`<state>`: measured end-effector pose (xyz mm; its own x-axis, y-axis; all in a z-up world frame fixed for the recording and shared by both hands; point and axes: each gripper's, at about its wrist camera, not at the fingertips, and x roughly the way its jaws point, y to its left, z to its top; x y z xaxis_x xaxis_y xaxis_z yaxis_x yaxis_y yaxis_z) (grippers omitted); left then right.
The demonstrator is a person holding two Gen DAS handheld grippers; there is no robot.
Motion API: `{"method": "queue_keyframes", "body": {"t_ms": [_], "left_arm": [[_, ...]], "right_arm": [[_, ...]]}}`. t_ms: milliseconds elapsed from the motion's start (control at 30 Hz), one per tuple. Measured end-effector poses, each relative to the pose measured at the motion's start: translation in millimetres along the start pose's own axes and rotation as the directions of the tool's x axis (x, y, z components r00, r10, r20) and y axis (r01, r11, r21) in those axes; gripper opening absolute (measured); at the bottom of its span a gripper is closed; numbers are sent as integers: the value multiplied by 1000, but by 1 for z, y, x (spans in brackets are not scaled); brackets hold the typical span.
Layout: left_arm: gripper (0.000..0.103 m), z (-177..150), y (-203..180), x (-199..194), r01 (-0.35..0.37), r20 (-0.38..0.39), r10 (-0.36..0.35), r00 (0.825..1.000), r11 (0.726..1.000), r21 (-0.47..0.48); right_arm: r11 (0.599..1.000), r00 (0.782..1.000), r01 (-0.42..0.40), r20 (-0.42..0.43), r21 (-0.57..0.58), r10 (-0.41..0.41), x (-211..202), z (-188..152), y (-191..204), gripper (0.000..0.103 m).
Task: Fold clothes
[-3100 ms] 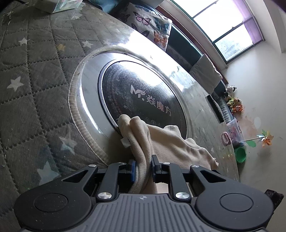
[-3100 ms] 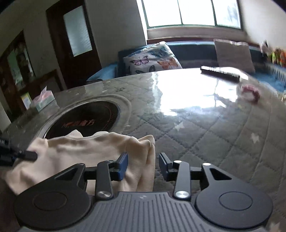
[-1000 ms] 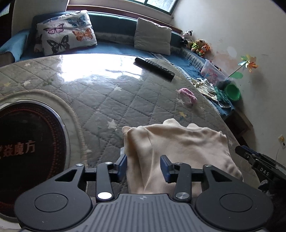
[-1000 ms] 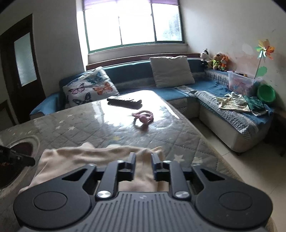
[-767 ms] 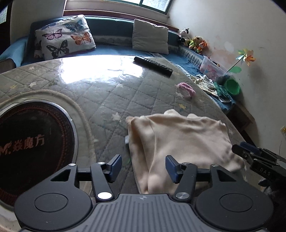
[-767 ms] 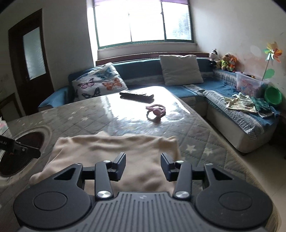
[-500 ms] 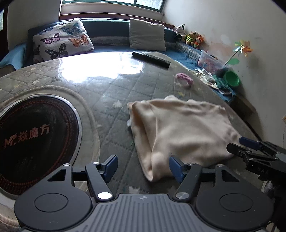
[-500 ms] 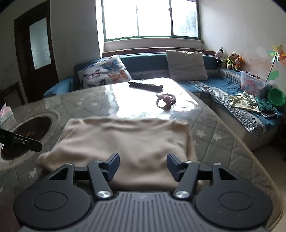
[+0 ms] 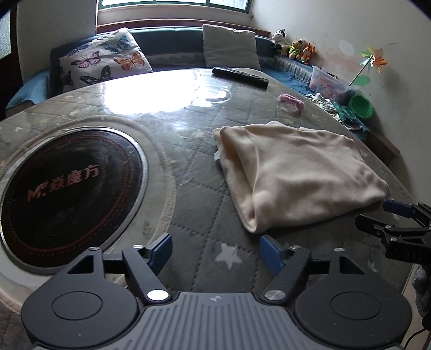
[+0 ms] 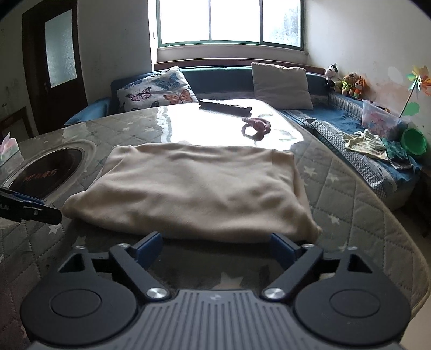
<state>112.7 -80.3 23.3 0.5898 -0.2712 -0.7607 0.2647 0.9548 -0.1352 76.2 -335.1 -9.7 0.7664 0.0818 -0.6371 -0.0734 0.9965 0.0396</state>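
Soft cloth on a glossy, quilted table top.
The cream garment [image 9: 296, 172] is a matt, fleecy knit with soft creases. The table [image 9: 188, 113] looks like quilted star-print fabric under a clear shiny sheet, possibly plastic, which throws back the window light. The round hob [image 9: 70, 185] is dark glossy glass in a bright metal ring. The left gripper [image 9: 215, 250] and right gripper [image 10: 215, 245] are matt black plastic with blue pads and small polished metal screws.

A home living room: sofa [image 10: 350, 113] with butterfly cushion [image 10: 156, 90], stuffed toys [image 10: 347, 79], window [image 10: 229, 21].
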Motion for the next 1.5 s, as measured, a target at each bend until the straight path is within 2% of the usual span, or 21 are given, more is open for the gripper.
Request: {"method": "queue_keyframes", "body": {"t_ms": [133, 267, 333, 833, 1167, 1500], "left_arm": [[87, -9, 1, -7, -12, 13, 12, 1000, 1000, 9], [95, -17, 0, -13, -22, 30, 21, 999, 1000, 19], [103, -20, -1, -16, -25, 41, 24, 999, 999, 24], [103, -36, -8, -28, -55, 75, 51, 996, 997, 50], [103, -47, -13, -29, -90, 73, 84, 994, 992, 87], [103, -49, -12, -29, -94, 72, 88, 994, 992, 89]], "right_arm": [[1000, 1000, 10, -10, 12, -10, 1, -3, 6, 100], [1000, 999, 28, -16, 9, -28, 0, -5, 13, 103], [999, 999, 38, -17, 11, -38, -1, -5, 16, 103], [995, 998, 60, -25, 82, -58, -10, -15, 26, 103], [993, 996, 84, -20, 87, -82, -13, -20, 30, 103], [992, 996, 93, -25, 81, -91, -12, -20, 35, 103]]}}
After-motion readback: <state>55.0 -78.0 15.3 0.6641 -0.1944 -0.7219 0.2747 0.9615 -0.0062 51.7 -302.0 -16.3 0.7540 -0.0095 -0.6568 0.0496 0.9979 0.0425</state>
